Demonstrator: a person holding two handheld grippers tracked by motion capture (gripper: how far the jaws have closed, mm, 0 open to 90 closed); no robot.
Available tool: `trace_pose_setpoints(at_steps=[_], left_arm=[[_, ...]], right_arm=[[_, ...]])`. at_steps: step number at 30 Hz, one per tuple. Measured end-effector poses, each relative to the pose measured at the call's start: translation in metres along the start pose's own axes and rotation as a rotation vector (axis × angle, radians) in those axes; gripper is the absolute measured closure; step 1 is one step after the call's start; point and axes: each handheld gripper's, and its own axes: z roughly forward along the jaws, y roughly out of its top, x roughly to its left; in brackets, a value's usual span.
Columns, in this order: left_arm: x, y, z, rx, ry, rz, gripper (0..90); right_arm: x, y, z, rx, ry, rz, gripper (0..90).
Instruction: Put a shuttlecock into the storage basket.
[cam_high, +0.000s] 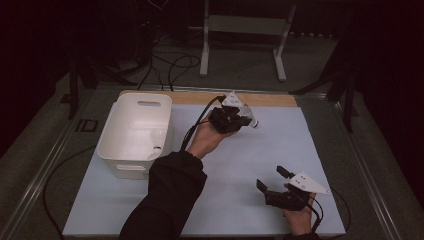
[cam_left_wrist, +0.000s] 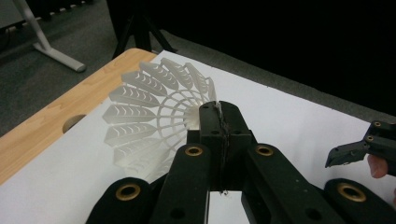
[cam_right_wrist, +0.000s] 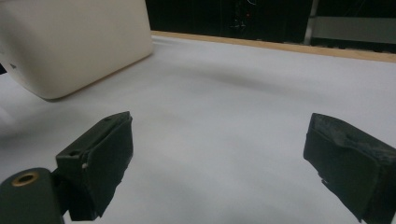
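A white plastic shuttlecock (cam_left_wrist: 154, 112) is pinched at its narrow end by my left gripper (cam_left_wrist: 219, 116), its skirt fanning out to the left beyond the jaws. From above, my left gripper (cam_high: 245, 120) hangs over the far middle of the white mat with the shuttlecock (cam_high: 254, 123) at its tip. My right gripper (cam_high: 272, 180) rests near the mat's front right corner, open with nothing in it. In the right gripper view its two black pads (cam_right_wrist: 107, 158) stand wide apart over bare mat.
A white plastic bin (cam_high: 136, 131) sits at the mat's left side, with a small pale object inside. Its rounded wall (cam_right_wrist: 70, 42) shows at upper left in the right gripper view. The wooden table edge (cam_high: 200, 97) runs along the back. Cables trail on the floor behind.
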Motion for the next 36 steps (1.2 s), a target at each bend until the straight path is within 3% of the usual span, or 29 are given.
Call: trace_pose_setpoints(at_steps=[36], left_arm=[[0.001, 0.008, -0.027, 0.003, -0.047, 0.023, 90.0]], right_arm=[[0.000, 0.000, 0.000, 0.003, -0.003, 0.000, 8.1]])
